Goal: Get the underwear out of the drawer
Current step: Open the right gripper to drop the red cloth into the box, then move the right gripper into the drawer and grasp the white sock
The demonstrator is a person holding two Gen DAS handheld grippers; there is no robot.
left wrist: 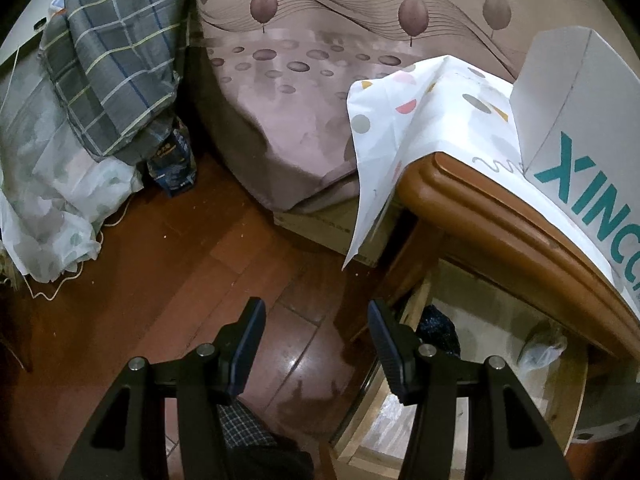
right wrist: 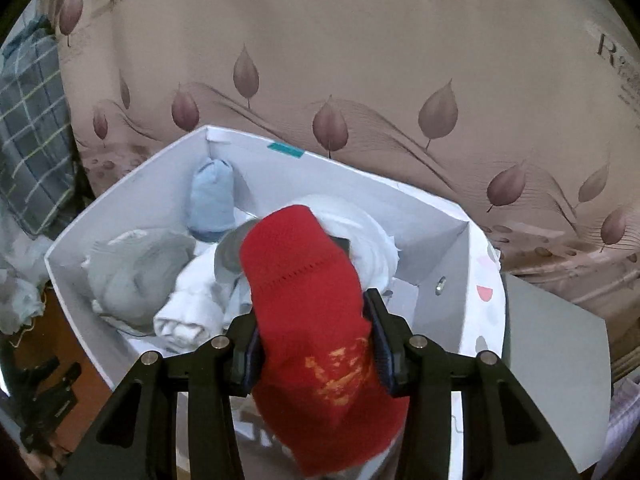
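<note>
In the right wrist view my right gripper [right wrist: 314,340] is shut on a rolled red piece of underwear [right wrist: 304,280] with a yellow print. It hangs over a white cardboard box [right wrist: 440,240] that holds several rolled garments: a light blue one [right wrist: 212,200], a grey one [right wrist: 132,268] and white ones [right wrist: 188,308]. In the left wrist view my left gripper [left wrist: 316,344] stands open and empty above the wooden floor, beside the open wooden drawer [left wrist: 572,400]. A dark garment [left wrist: 438,330] and a clear plastic bag [left wrist: 544,348] lie in the drawer. The white box [left wrist: 568,120] stands on the cabinet top.
A bed with a leaf-patterned pink-brown sheet [left wrist: 304,92] stands behind the cabinet. A spotted white cloth [left wrist: 404,128] drapes over the cabinet's brown edge [left wrist: 480,204]. A plaid quilt [left wrist: 116,64] and white bundles [left wrist: 48,200] pile at the left. A cord [left wrist: 60,288] lies on the floor.
</note>
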